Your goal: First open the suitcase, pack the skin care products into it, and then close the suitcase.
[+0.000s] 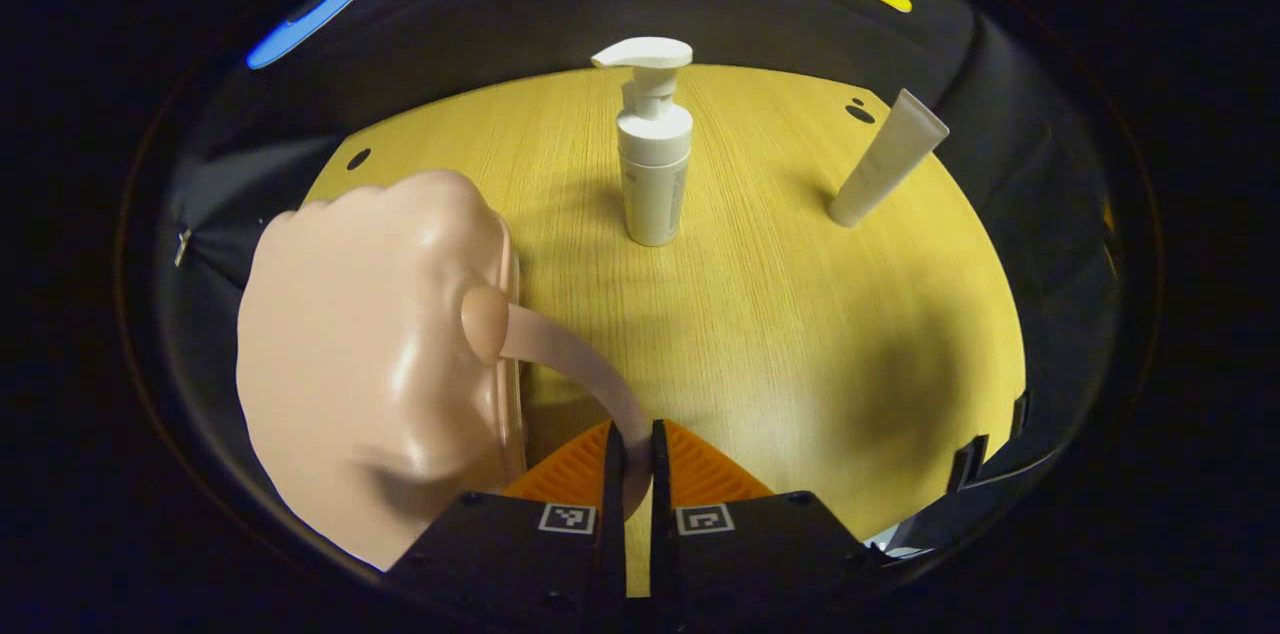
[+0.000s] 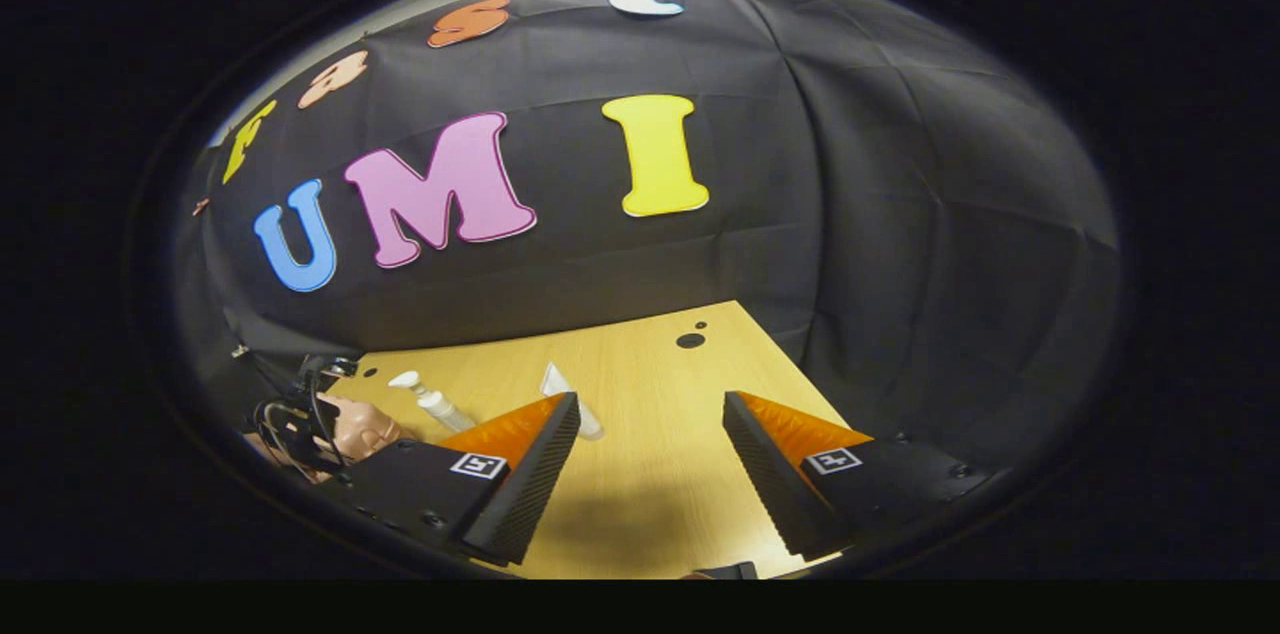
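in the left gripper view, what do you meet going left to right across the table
suitcase → its handle, pinched in the left gripper → pump bottle → tube, all on the table

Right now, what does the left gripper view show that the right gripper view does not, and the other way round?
The left gripper view adds the left gripper, shut on the curved handle of the pink suitcase. The right gripper view adds the right gripper, open above the table and holding nothing. Both share the suitcase, the upright pump bottle, the tube and the table.
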The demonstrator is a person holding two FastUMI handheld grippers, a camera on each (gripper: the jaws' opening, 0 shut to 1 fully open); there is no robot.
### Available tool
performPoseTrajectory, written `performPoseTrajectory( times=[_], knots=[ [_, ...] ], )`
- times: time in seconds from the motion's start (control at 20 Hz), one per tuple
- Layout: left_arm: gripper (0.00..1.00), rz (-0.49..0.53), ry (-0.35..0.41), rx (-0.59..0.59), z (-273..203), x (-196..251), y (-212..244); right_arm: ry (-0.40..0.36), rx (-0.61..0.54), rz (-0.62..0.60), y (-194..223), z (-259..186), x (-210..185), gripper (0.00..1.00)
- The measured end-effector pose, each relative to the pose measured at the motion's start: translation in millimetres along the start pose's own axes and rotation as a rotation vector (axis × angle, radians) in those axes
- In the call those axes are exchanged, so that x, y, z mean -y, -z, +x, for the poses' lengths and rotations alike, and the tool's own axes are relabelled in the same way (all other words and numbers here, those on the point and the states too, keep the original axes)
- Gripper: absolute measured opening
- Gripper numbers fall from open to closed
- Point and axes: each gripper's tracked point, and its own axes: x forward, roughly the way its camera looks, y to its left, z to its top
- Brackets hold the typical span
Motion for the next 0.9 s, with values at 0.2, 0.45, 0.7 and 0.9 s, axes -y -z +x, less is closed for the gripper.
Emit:
performPoseTrajectory(
  times=[0.2,0.45,0.7,0.9],
  knots=[
    [0.12,0.018,0.035,0.039,-41,-5,-20,0.014,0.010,-0.020,0,-5,-11,0.92],
    [0.13,0.055,0.099,0.132,-116,-26,-46,0.022,0.009,-0.034,5,-6,-37,0.92],
    [0.12,-0.019,0.139,0.190,-198,-89,-70,-0.016,0.027,-0.083,-1,-1,-77,0.92],
    [0.12,-0.066,0.029,0.276,-240,-189,-90,-0.060,0.023,-0.073,0,3,-115,0.92]
  ],
)
